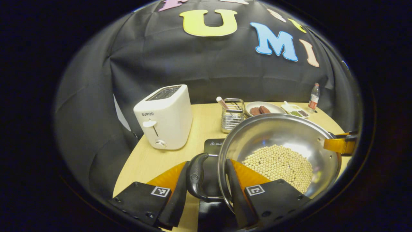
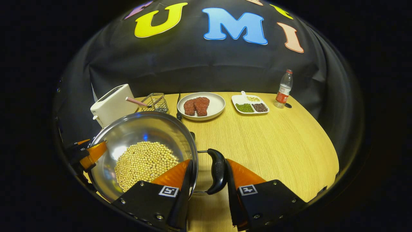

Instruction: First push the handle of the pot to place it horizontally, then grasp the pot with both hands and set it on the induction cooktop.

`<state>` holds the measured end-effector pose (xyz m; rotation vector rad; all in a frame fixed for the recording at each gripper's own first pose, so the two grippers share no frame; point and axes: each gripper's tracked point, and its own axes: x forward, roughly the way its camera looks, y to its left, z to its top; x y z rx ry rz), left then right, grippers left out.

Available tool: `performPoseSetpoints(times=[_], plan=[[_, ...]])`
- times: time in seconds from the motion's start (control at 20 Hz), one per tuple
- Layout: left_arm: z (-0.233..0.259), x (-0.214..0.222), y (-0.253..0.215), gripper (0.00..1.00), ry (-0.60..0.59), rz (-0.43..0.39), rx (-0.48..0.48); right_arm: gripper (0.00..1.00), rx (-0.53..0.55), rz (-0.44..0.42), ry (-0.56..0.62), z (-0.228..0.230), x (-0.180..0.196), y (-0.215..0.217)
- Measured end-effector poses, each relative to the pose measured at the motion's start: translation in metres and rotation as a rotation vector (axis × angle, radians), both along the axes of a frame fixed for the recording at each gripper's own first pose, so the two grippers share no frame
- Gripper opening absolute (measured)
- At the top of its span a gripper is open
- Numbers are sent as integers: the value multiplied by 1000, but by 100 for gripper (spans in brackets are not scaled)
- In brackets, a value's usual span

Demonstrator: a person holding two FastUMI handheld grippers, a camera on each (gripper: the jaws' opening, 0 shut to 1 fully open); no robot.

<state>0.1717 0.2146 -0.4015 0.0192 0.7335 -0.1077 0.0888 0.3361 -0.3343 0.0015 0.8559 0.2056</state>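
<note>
A steel pot (image 1: 283,135) holding pale beans (image 1: 280,164) is gripped from both sides. My left gripper (image 1: 206,162) is shut on the pot's black loop handle (image 1: 195,175); one finger is outside the handle and the other inside the rim. The black induction cooktop (image 1: 213,145) lies under that handle; I cannot tell whether the pot rests on it. In the right gripper view, my right gripper (image 2: 209,161) is shut on the opposite black handle (image 2: 217,170) in the same way. Each gripper shows across the pot (image 2: 145,135) from the other: right gripper (image 1: 341,144), left gripper (image 2: 88,154).
A white toaster (image 1: 164,117) stands left of the pot, with a wire utensil holder (image 1: 232,116) behind it. Farther back on the wooden table (image 2: 273,145) are a plate of meat (image 2: 201,105), a divided dish of beans (image 2: 250,104) and a bottle (image 2: 283,90).
</note>
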Motion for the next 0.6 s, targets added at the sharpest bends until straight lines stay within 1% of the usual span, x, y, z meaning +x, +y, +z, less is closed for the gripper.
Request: performPoseSetpoints(times=[0.05,0.1,0.15,0.2,0.25,0.3,0.35,0.4,0.45,0.6], plan=[[2,-1,2,72,-3,12,13,54,7,14,-4,0,0,1],[7,3,5,74,-31,25,37,57,19,31,-26,5,1,3],[17,7,8,83,-66,40,62,61,33,40,-59,14,4,4],[29,11,12,91,-100,58,83,53,62,54,-92,24,6,7],[43,10,13,100,-127,75,94,73,80,61,-127,34,8,7],[55,11,11,97,-149,89,97,84,76,63,-160,46,10,1],[70,11,8,100,-176,102,97,99,70,69,-191,51,12,-4],[84,10,3,100,-198,109,96,98,69,75,-209,58,12,-7],[99,8,-3,98,-227,114,95,98,75,81,-220,64,10,-12],[137,-2,-35,98,-295,115,68,98,71,77,-268,86,8,-39]])
